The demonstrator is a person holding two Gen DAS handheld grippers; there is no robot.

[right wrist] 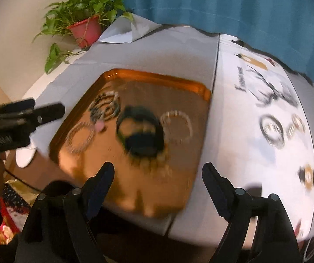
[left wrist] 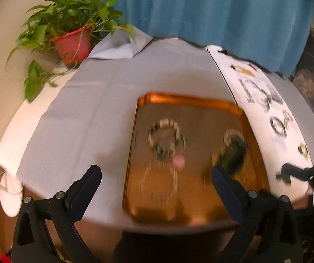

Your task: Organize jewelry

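Warm indoor light, glare on gold tray (left wrist: 233, 106); heavy motion blur mid-frame both views, fisheye bending + dark corners.

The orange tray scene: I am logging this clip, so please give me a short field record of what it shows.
surface: grey cloth with printed white sheet beside it
container: shiny orange metal tray
contents: several blurred bead bracelets, including a dark green one
left gripper: open, empty
right gripper: open, empty
background: potted green plant, blue curtain

a home room, judging by the blue curtain (left wrist: 200, 11), potted plant (left wrist: 69, 28) and cloth-covered table (left wrist: 91, 100).
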